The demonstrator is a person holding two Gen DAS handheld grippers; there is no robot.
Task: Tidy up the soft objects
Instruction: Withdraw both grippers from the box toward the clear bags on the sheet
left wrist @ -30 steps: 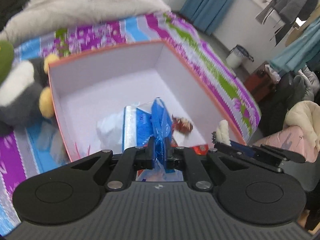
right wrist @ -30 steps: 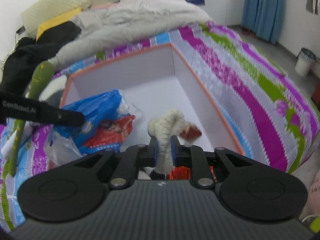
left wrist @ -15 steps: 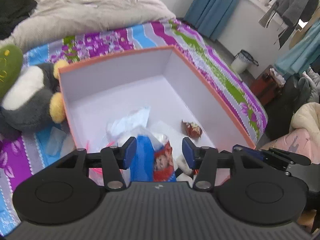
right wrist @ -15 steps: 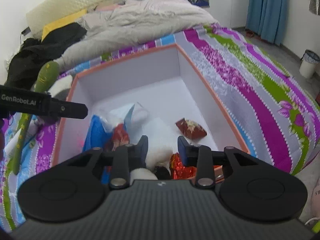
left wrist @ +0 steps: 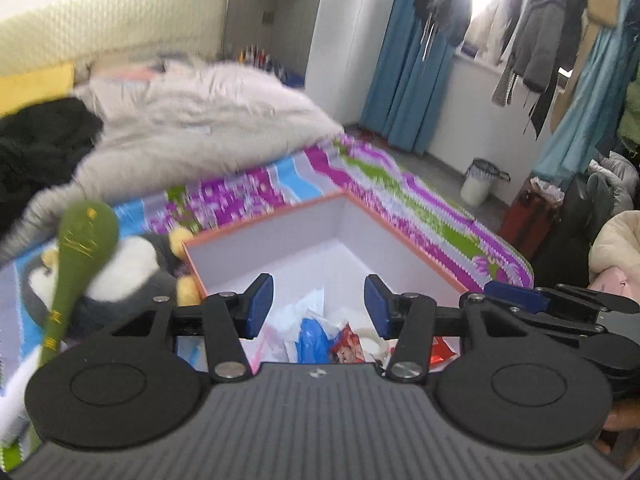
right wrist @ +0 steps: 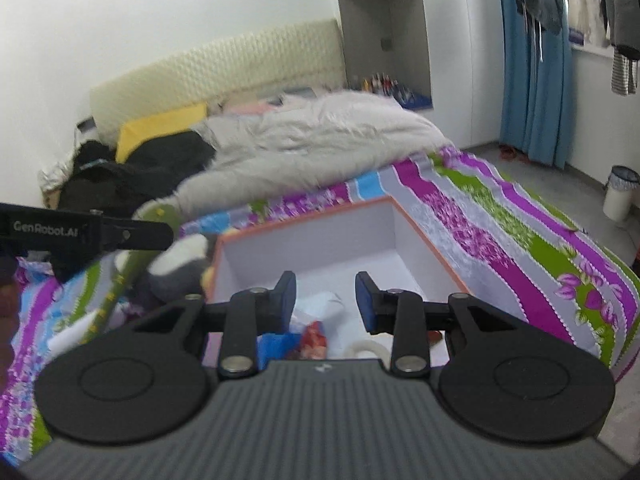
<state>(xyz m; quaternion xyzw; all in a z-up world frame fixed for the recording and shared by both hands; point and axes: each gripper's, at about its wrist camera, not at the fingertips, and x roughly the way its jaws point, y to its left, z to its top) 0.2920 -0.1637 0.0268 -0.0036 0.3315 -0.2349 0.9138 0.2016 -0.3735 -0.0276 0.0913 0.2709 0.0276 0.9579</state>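
Both grippers, left (left wrist: 319, 306) and right (right wrist: 326, 301), now empty, jaws parted after release; blue bag (left wrist: 312, 338) and white plush (right wrist: 366, 347) lie inside box (left wrist: 416, 258). Penguin toy (left wrist: 132, 276) beside box left to pack.

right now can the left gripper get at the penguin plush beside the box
Probably yes. The left gripper is open and empty, and the penguin plush lies on the bedspread just outside the box's left wall. Only the green plush stick lies across it, and that should push aside.
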